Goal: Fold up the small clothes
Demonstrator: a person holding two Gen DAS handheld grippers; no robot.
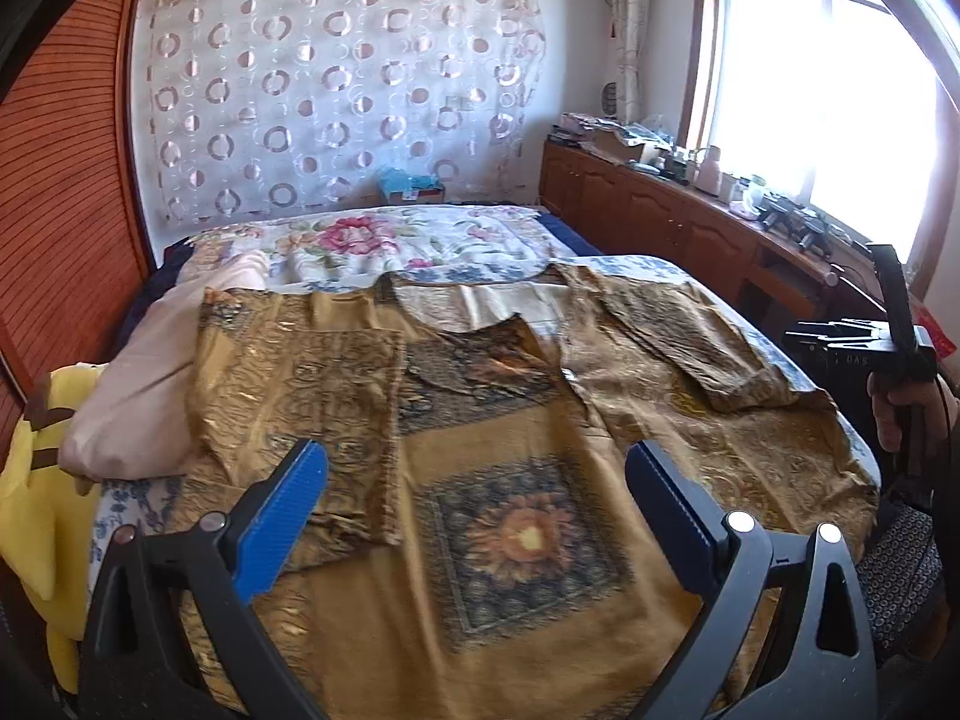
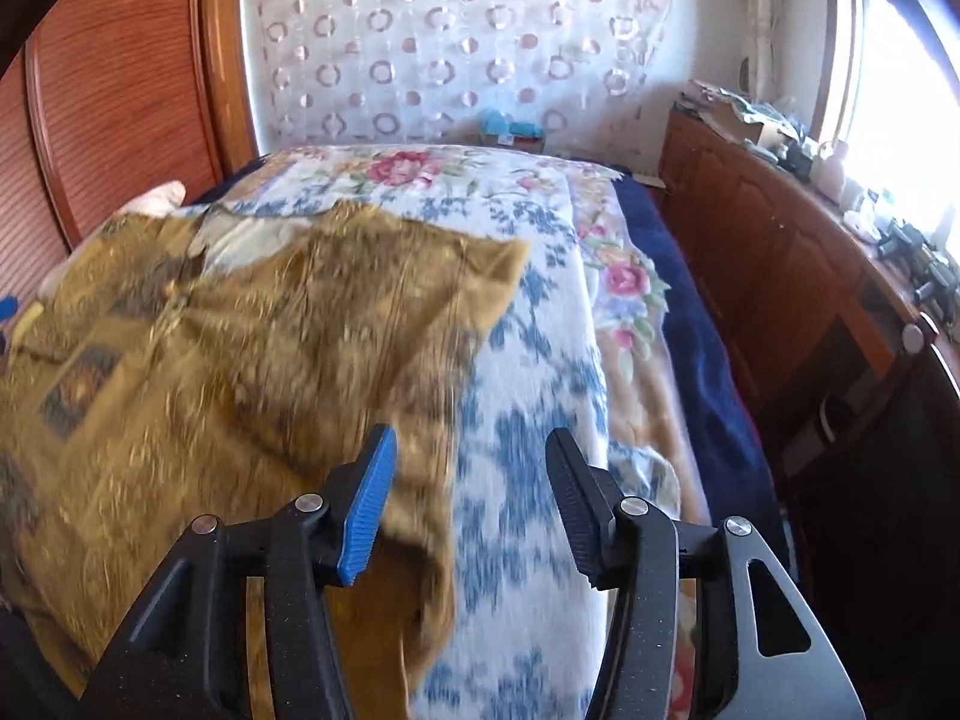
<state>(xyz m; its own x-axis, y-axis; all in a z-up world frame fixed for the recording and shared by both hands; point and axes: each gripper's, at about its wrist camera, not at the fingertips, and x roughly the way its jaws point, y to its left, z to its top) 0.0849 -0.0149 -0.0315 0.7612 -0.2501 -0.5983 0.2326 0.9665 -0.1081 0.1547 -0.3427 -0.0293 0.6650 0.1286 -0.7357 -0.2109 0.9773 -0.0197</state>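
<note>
Hovering wide open with nothing between its fingers, the left gripper [image 1: 477, 498] looks down over the lower middle of the golden patterned shirt [image 1: 510, 480], just above the sunflower panel [image 1: 522, 540] printed on its front. The right gripper [image 2: 471, 504] is likewise parted and grips nothing; its blue pad [image 2: 367, 510] stands over the shirt's right edge while the black one sits above the blue-and-white blanket [image 2: 528, 420].

The shirt lies spread face up across the bed, collar away from the person. Its left sleeve [image 1: 300, 396] is already turned in over the body; the right sleeve [image 1: 678, 330] appears folded back on itself too, though the right-hand side of the garment spreads out toward the bed's edge.

The fabric reads as thin and light, with a slight sheen and many small wrinkles, so it probably slides easily over the fuzzy blanket and droops as soon as it is lifted. A single-point pinch would likely let it sag and twist; taking hold at two spots along one edge seems safer. The right side seam near the hem, just ahead of the right gripper, looks like the natural grab, with the other hold higher up near the shoulder.

Further out, a pink pillow [image 1: 150, 372] and a yellow plush toy [image 1: 36, 510] lie at the left of the bed, and a floral quilt [image 1: 390, 240] covers the far end.
</note>
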